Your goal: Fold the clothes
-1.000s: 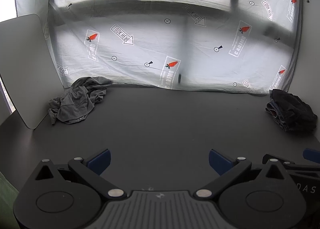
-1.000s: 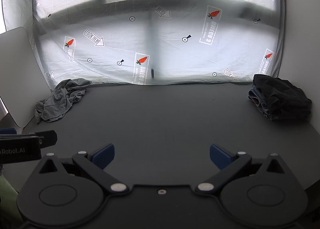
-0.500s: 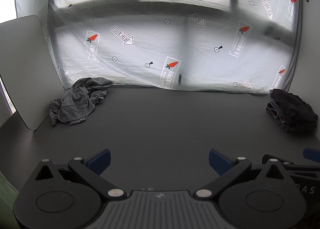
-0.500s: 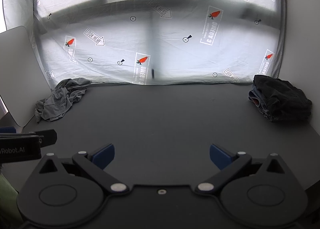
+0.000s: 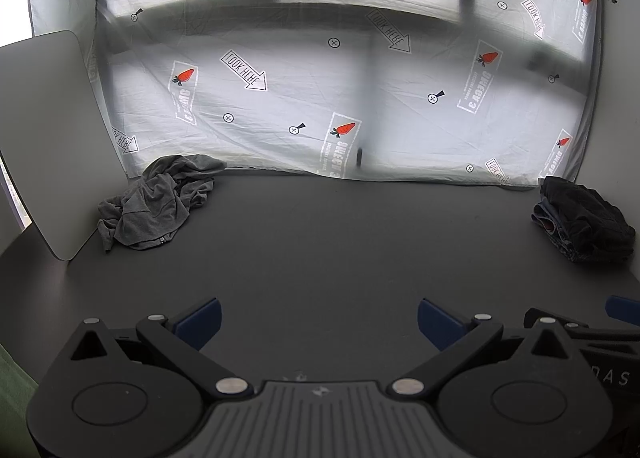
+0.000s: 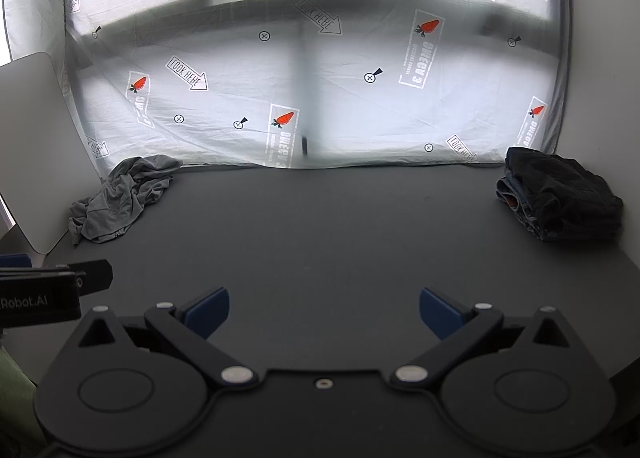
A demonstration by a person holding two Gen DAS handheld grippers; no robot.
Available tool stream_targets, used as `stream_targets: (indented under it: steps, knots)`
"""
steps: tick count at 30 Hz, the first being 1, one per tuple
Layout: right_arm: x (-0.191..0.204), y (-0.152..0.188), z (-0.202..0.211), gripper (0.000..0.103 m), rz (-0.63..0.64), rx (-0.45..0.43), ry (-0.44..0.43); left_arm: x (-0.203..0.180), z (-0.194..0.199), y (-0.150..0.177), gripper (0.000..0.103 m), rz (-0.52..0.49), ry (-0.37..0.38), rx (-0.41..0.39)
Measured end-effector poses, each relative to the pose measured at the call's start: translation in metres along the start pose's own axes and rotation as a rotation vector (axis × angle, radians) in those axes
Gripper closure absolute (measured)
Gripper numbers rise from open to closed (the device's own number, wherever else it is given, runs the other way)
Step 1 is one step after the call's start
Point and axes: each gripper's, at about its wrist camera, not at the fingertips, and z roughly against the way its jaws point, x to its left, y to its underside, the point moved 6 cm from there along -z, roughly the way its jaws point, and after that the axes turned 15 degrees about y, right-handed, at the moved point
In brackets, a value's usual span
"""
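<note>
Arrow signs on white backdrop sheet (image 5: 280, 105): "LOOK HERE" is printed inside outlined arrows, several times over.
Carrot labels on the sheet: a boxed word ending in "3" is printed mirrored beneath red carrots; it cannot be read with certainty.
Left gripper (image 6: 40, 300) body, right wrist view: "Robot.AI" is read.
Right gripper (image 5: 608, 376) body, left wrist view: "DAS" is seen, cut off.

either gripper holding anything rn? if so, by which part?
Nothing is held. The left gripper and right gripper are both open over the bare table; the grey garment and dark pile lie untouched.
</note>
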Motion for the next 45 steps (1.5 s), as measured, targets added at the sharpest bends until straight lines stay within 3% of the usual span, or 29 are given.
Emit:
stream_targets:
  steps: [28, 33, 37, 42, 45]
  knots:
    - [0.004, 0.004, -0.012, 0.0, -0.018, 0.023, -0.007, 0.006, -0.018, -0.009, 0.0, 0.002, -0.009, 0.042]
    - [-0.005, 0.006, -0.03, 0.0, -0.025, 0.075, -0.007, -0.001, -0.039, -0.008, 0.0, 0.024, 0.01, 0.083]
    - [-0.019, -0.005, -0.053, 0.0, -0.016, 0.063, -0.003, -0.011, -0.054, -0.017, 0.0, 0.059, 0.051, 0.038]
    - [-0.033, -0.02, -0.103, 0.001, -0.034, 0.118, -0.113, -0.024, -0.094, -0.033, 0.0, 0.145, 0.069, 0.089]
    - [-0.028, -0.039, -0.126, 0.001, 0.013, 0.069, -0.181, -0.023, -0.104, -0.047, 0.0, 0.17, 0.017, 0.096]
